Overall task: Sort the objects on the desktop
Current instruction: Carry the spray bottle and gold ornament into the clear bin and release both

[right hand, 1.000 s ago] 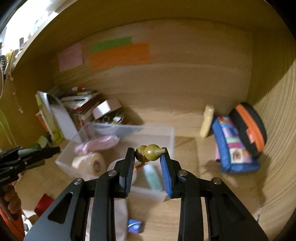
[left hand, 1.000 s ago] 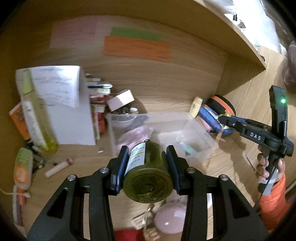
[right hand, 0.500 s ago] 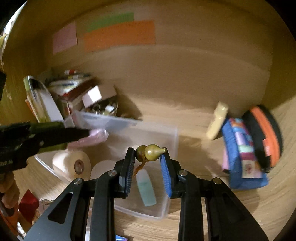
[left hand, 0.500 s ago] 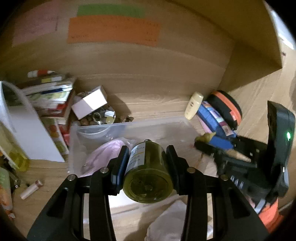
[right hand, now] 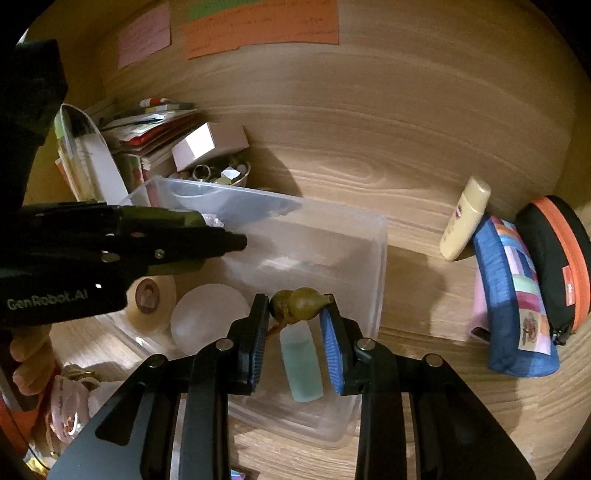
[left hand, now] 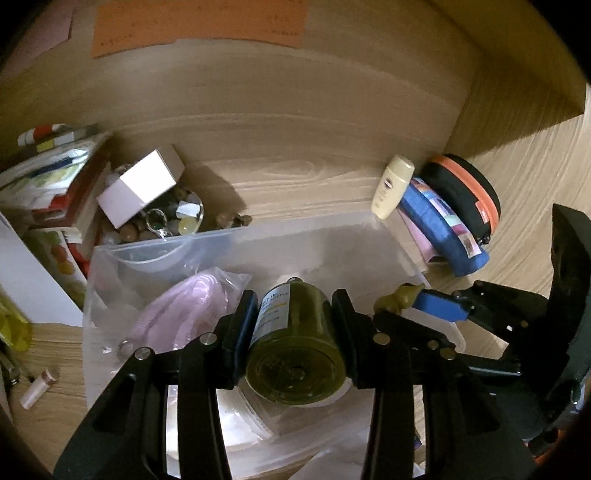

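One clear plastic bin (right hand: 373,258) sits on the wooden desk, and both grippers hang over it. The left gripper (left hand: 293,332) pinches one olive-green jar (left hand: 295,354) by its sides, base toward the camera and white label to the left, above the bin's middle. The right gripper (right hand: 295,314) is pressed together on one small gourd-shaped charm (right hand: 299,303) (a short cord dangles under it), held above the bin's near half.

Inside the bin lie four things that can be counted: one roll of tape (right hand: 149,297), one pale round disc (right hand: 210,317), one mint-green tube (right hand: 301,365), and one pink item in a plastic bag (left hand: 184,314). Behind the bin's far left corner stand one small white box (right hand: 208,146) and one dish of trinkets (right hand: 221,173). To the right of the bin lean one cream bottle (right hand: 465,218), one blue patchwork pouch (right hand: 513,295), and one black case with an orange zip (right hand: 557,258). Three paper notes are stuck on the back wall above the bin: one pink note (right hand: 144,35), one green note (right hand: 229,4), one orange note (right hand: 262,26).
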Tool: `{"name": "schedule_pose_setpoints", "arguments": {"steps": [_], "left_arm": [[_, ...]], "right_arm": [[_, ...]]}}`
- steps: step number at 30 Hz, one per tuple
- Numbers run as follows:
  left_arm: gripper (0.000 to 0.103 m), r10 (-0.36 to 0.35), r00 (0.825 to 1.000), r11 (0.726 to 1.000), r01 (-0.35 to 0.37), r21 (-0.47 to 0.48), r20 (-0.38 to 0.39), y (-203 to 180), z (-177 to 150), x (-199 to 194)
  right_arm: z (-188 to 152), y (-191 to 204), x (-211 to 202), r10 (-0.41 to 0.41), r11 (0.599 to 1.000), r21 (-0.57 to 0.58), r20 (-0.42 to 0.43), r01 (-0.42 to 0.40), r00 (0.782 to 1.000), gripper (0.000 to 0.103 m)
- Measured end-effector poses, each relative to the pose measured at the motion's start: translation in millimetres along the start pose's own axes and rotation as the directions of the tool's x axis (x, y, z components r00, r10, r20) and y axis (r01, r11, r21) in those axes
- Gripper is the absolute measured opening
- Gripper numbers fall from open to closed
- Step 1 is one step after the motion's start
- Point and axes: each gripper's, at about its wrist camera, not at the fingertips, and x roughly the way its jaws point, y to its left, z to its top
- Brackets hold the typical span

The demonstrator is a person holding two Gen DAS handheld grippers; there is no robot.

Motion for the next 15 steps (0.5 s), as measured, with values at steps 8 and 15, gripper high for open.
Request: {"name": "schedule_pose_setpoints", "arguments": {"steps": [8,15], "left_arm": [[0.044,0.004,1.0,1.0,-0.004,0.013,0.005,-2,-3,-4],[0.058,0.039,0.997,0.999,-0.041,0.027,0.071,-5,-1,-28]], "right_arm": [[1,2,-1,-0.005,1.0,-0.016,0.014,0.005,1.0,0.026],[2,4,-8,-0.014,1.0,-0.019,0.026,0.015,1.0,0.063]]}}
